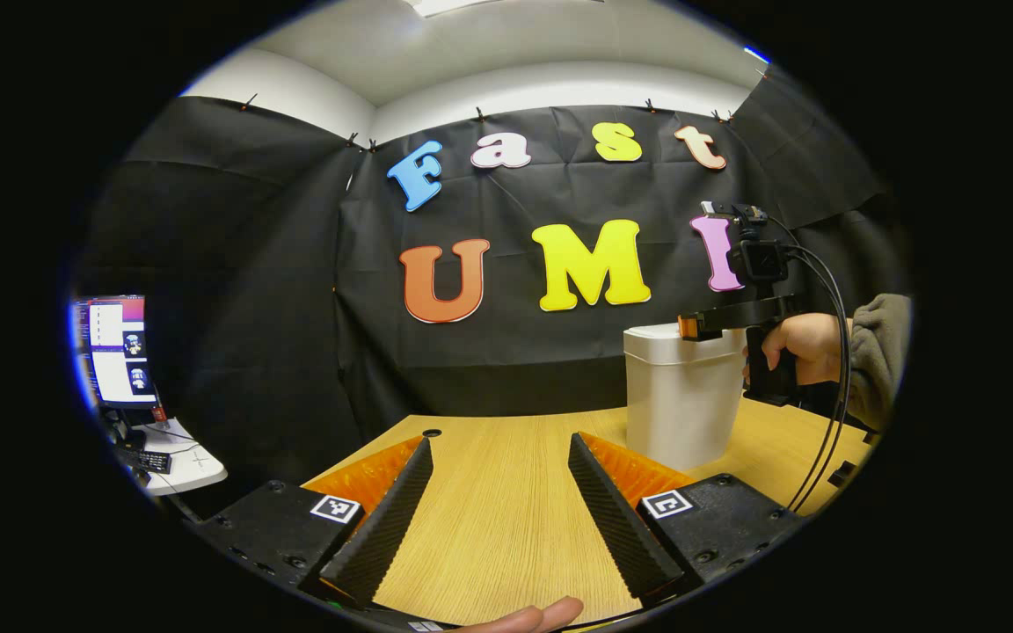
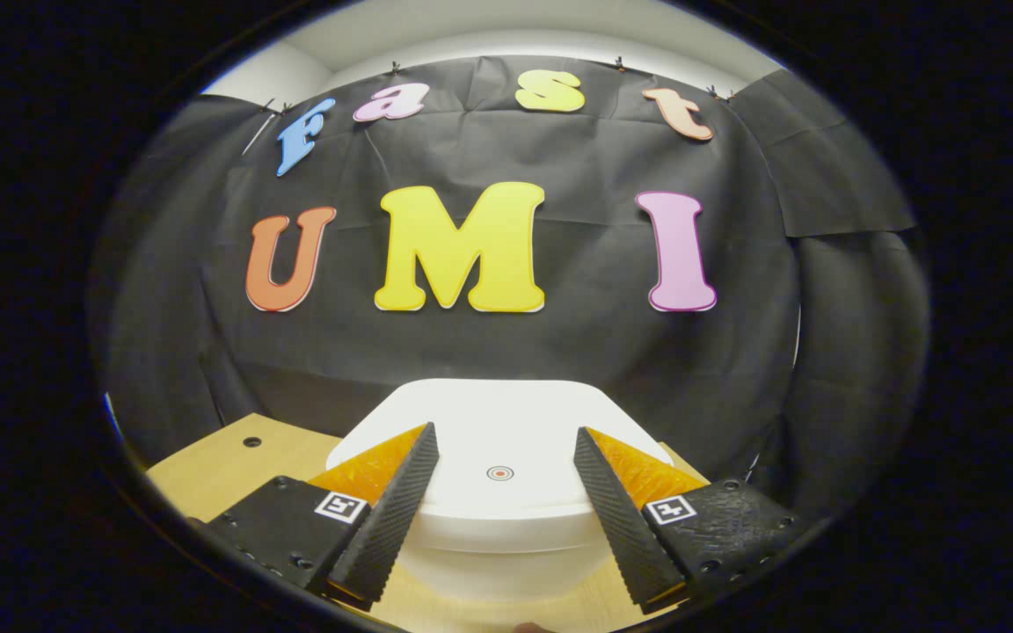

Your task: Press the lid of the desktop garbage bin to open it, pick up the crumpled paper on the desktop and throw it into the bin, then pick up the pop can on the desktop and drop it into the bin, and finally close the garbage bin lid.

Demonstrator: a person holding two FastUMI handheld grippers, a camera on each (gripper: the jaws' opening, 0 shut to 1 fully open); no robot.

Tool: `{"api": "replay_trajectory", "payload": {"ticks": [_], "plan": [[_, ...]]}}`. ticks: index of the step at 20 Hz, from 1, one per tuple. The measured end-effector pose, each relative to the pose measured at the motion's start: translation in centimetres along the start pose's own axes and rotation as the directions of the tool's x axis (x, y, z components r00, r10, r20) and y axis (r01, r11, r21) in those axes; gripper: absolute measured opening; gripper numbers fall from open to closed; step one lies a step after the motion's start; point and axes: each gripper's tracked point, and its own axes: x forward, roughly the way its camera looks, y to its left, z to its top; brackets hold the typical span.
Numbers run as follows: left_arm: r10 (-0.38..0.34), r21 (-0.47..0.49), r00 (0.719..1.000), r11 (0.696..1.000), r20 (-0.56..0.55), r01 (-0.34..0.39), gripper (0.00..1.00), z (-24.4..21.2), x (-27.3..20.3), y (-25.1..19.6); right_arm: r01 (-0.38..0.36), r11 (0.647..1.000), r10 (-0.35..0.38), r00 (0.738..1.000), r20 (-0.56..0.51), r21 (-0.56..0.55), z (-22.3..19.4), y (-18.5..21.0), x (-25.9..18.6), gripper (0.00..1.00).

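Bin [image 1: 681, 396] stands white and upright on the wooden bench [image 1: 498, 510], lid [image 2: 498, 440] shut, a small round mark at the lid's centre. In the left gripper view the right hand-held gripper [image 1: 689, 327] hovers at the lid's edge, gripped by a hand [image 1: 801, 345] in a grey sleeve. In the right gripper view its fingers are spread wide above the lid, holding nothing [image 2: 502, 501]. The left hand-held gripper [image 1: 499, 505] is likewise wide open and empty over bare bench
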Motion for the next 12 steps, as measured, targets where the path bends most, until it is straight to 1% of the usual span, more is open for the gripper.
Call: {"api": "replay_trajectory", "payload": {"ticks": [3, 4, 5, 6, 7, 8, 10, 11, 12], "plan": [[-0.002, 0.004, 1.0, 1.0, 0.008, 0.002, 1.0, 0.2, -0.1, 0.0, 0.004, 1.0, -0.004, 1.0, 0.015, 0.023, 0.5, -0.1, 0.1, 0.99], [-0.001, -0.001, 1.0, 1.0, 0.009, 0.002, 1.0, 0.2, -0.1, 0.0, 0.01, 0.998, -0.011, 1.0, 0.017, 0.055, 1.2, -0.2, 0.2, 1.0], [-0.003, -0.007, 1.0, 1.0, 0.009, 0.003, 1.0, 0.2, -0.2, 0.1, 0.017, 0.997, -0.015, 0.999, -0.032, 0.069, 0.9, -0.1, 0.2, 0.97], [-0.005, -0.012, 1.0, 1.0, 0.014, 0.006, 1.0, 0.4, -0.2, 0.0, 0.019, 0.998, -0.015, 0.997, -0.073, 0.063, 0.6, -0.1, -0.1, 0.96], [-0.005, -0.015, 1.0, 1.0, 0.016, 0.005, 1.0, 0.4, -0.1, 0.2, 0.008, 0.999, -0.005, 0.997, -0.082, 0.04, 1.1, -0.1, -0.2, 0.99], [-0.001, -0.017, 1.0, 1.0, 0.014, 0.002, 1.0, 0.4, -0.1, 0.4, 0.006, 0.999, -0.003, 0.997, -0.077, 0.035, 1.5, -0.3, -0.5, 0.96], [0.009, -0.012, 1.0, 1.0, 0.014, -0.009, 1.0, 0.4, 0.0, 0.9, 0.025, 0.999, -0.022, 0.997, -0.077, 0.039, 1.4, -1.5, -1.4, 0.95], [0.014, -0.01, 1.0, 1.0, 0.016, -0.014, 1.0, 0.4, 0.0, 1.1, 0.019, 0.999, -0.015, 0.997, -0.076, 0.048, 1.2, -1.7, -1.9, 0.97], [0.016, -0.01, 1.0, 1.0, 0.018, -0.016, 1.0, 0.4, 0.0, 1.1, 0.01, 0.998, -0.005, 0.997, -0.073, 0.062, 1.0, -1.9, -2.7, 0.94]]}}
